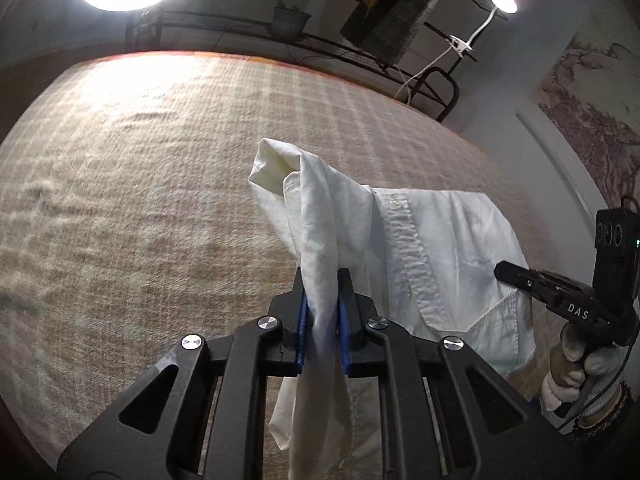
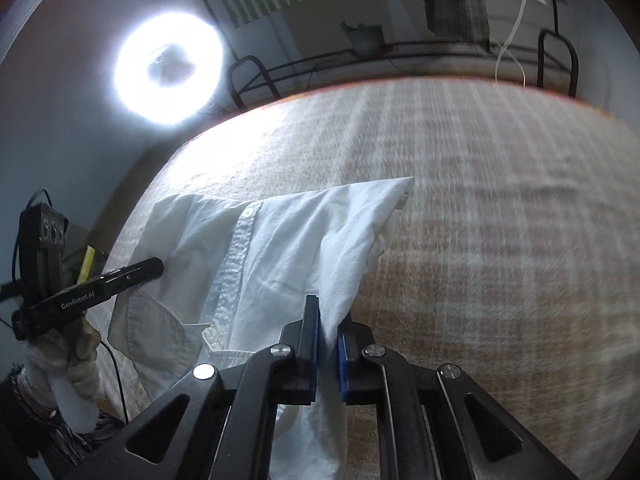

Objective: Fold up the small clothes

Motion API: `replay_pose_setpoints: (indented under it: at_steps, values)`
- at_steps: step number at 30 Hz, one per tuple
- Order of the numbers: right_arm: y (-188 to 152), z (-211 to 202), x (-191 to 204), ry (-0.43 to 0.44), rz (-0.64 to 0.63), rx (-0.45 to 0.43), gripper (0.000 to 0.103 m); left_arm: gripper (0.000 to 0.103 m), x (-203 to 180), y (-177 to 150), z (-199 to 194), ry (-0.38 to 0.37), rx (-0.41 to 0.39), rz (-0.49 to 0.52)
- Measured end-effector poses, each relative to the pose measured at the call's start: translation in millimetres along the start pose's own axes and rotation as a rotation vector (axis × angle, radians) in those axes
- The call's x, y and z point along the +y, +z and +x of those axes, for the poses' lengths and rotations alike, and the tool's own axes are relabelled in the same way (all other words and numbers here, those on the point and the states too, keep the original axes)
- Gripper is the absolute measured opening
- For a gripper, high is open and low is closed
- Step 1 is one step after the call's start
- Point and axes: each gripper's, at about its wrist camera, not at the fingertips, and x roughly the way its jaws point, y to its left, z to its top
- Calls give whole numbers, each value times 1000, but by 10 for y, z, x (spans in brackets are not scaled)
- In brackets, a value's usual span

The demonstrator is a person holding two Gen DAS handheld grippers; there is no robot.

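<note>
A small white button-up shirt (image 1: pixel 432 248) with a chest pocket hangs stretched between my two grippers above a beige woven surface (image 1: pixel 140 184). My left gripper (image 1: pixel 323 276) is shut on a bunched edge of the shirt. My right gripper (image 2: pixel 328 312) is shut on the opposite edge of the shirt (image 2: pixel 256 256). The right gripper also shows at the right of the left wrist view (image 1: pixel 500 270), against the shirt. The left gripper shows at the left of the right wrist view (image 2: pixel 158 266), held by a gloved hand.
A bright ring light (image 2: pixel 168 68) and a small clip lamp (image 1: pixel 503 2) shine from behind the surface. A black metal rack (image 1: pixel 320 46) with a potted plant (image 1: pixel 290 20) runs along the far edge. A wall hanging (image 1: pixel 592 120) is at right.
</note>
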Motion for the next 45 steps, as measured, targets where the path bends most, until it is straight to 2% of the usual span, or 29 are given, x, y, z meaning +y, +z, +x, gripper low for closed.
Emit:
replay_pose_setpoints:
  at_steps: [10, 17, 24, 32, 39, 45]
  values:
    - [99, -422, -25, -69, -57, -90, 4, 10, -554, 225, 29, -56, -46, 68]
    - [254, -717, -262, -129, -93, -135, 4, 10, -1062, 518, 303, -119, -64, 109]
    - [370, -1006, -904, -235, -71, -169, 4, 10, -1818, 777, 843, -163, -47, 184]
    - [751, -1095, -1691, -367, -51, -193, 4, 10, -2598, 1129, 1570, -184, -56, 230]
    - [1215, -984, -2279, -458, -71, -216, 4, 10, -2932, 1424, 2132, -164, -84, 249]
    - [1516, -759, -2657, -494, -63, -222, 4, 10, -3068, 1639, 2573, -145, -95, 256]
